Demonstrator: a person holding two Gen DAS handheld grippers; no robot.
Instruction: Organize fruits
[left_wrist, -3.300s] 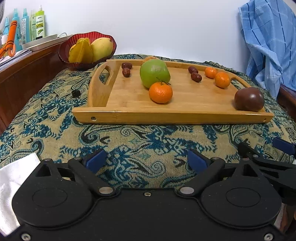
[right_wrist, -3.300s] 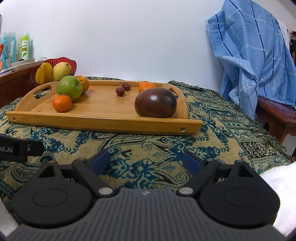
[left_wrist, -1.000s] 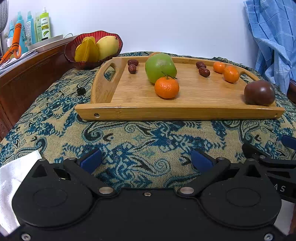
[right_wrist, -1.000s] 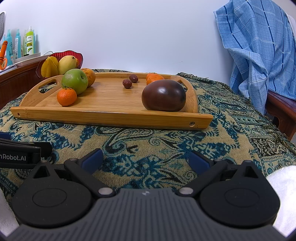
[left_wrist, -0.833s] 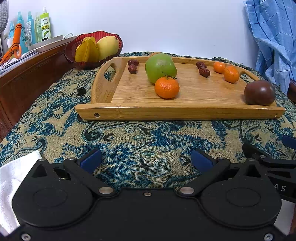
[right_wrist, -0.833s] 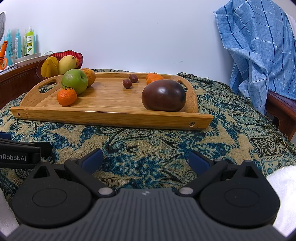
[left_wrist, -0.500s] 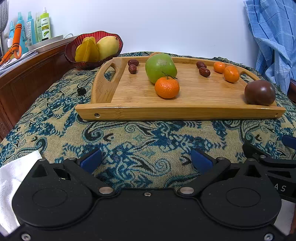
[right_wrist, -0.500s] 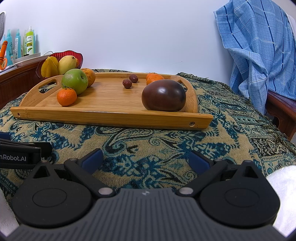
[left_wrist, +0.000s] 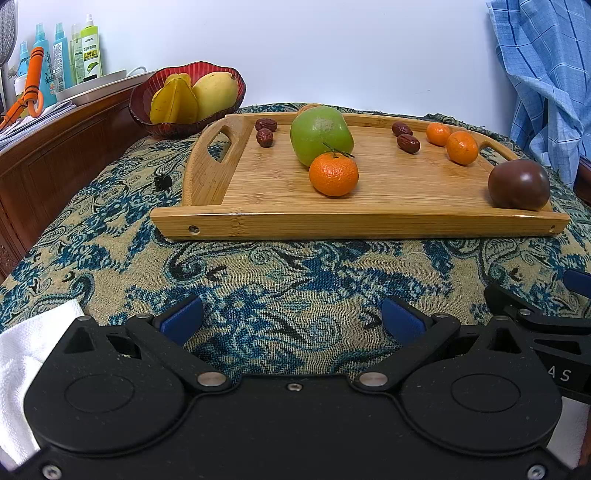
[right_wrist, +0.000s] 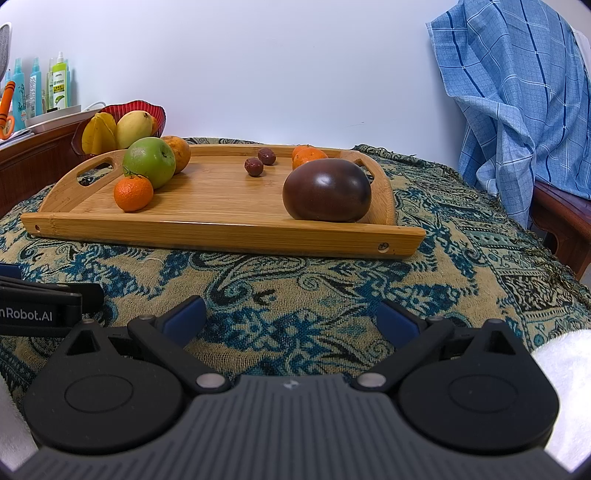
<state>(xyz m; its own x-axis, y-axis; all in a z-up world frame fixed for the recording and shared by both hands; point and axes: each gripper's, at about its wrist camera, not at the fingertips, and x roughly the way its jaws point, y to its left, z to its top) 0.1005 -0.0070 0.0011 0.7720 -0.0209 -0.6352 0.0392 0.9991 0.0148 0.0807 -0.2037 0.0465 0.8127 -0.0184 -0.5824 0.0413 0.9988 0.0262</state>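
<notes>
A bamboo tray (left_wrist: 369, 221) (right_wrist: 221, 225) lies on the patterned cloth. On it are a green apple (left_wrist: 320, 133) (right_wrist: 149, 161), a mandarin (left_wrist: 333, 175) (right_wrist: 133, 192) in front of the apple, several red dates (left_wrist: 408, 143) (right_wrist: 254, 166), two small mandarins (left_wrist: 461, 147) at the far right, and a dark purple fruit (left_wrist: 518, 183) (right_wrist: 327, 195) at the near right corner. My left gripper (left_wrist: 291, 317) and right gripper (right_wrist: 290, 315) are both open and empty, low over the cloth in front of the tray.
A red bowl (left_wrist: 184, 98) (right_wrist: 122, 122) with a starfruit and a mango stands behind the tray's left end. A wooden sideboard (left_wrist: 48, 147) with bottles is on the left. A blue checked cloth (right_wrist: 517, 92) hangs at the right. White cloth (left_wrist: 29, 354) lies near left.
Over the last second almost nothing has moved. Since 3.3 s ago both grippers have shifted slightly, and the tray sits a little higher and further right in both views.
</notes>
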